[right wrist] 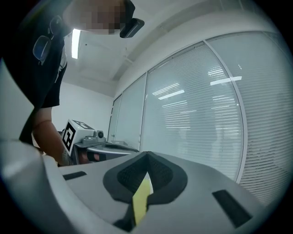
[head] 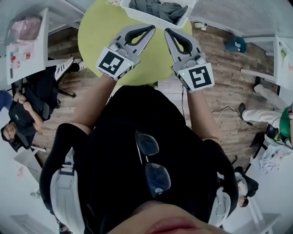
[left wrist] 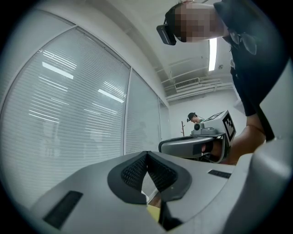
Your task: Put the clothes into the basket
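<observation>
Dark grey clothes (head: pixel 160 9) lie heaped in a white basket (head: pixel 138 14) at the far edge of a round yellow-green table (head: pixel 96 32). My left gripper (head: pixel 151 29) and right gripper (head: pixel 166 31) hover side by side over the table, just short of the basket, both pointing toward it. Each is shut with its tips meeting and nothing between the jaws. The left gripper view has its own jaws (left wrist: pixel 146 153) closed, with the right gripper (left wrist: pixel 192 146) beside them. In the right gripper view the jaws (right wrist: pixel 147 154) are closed too, and the left gripper (right wrist: pixel 103 147) is alongside.
A seated person (head: pixel 18 123) and a white desk (head: pixel 25 45) are at the left. Another white table (head: pixel 284 55) stands at the right, with a teal object (head: pixel 236 44) on the wooden floor near it. Windows with blinds (left wrist: pixel 68 114) face both grippers.
</observation>
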Demonstrator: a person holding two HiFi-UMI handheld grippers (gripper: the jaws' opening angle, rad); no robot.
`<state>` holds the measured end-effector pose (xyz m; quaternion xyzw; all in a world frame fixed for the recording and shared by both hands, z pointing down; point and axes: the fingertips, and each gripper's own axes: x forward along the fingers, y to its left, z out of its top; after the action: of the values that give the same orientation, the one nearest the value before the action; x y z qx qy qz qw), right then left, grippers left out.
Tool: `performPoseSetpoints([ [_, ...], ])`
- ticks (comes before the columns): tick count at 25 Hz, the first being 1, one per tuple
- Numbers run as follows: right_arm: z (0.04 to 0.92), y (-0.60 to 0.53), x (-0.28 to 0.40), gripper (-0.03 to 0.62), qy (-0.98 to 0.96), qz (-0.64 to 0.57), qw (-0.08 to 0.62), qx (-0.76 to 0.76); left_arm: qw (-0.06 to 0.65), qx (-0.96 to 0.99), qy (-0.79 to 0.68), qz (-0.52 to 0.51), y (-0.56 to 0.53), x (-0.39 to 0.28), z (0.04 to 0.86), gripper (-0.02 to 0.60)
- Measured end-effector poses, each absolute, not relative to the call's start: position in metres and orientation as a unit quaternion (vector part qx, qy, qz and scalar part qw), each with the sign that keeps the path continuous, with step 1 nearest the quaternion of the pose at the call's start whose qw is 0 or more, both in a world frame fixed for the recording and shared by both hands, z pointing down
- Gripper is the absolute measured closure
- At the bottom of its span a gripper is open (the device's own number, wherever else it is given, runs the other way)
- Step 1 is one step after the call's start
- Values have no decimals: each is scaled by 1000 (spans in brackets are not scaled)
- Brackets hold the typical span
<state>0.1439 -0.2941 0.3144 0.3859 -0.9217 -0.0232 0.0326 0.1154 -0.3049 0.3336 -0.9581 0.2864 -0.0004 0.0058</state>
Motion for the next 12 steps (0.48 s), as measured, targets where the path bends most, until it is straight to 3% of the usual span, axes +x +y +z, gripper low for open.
performPoseSetpoints([
  [12,308,-284,136,571,-922,-14,18,386,15,-960,278,-3,-294,110,326,572],
])
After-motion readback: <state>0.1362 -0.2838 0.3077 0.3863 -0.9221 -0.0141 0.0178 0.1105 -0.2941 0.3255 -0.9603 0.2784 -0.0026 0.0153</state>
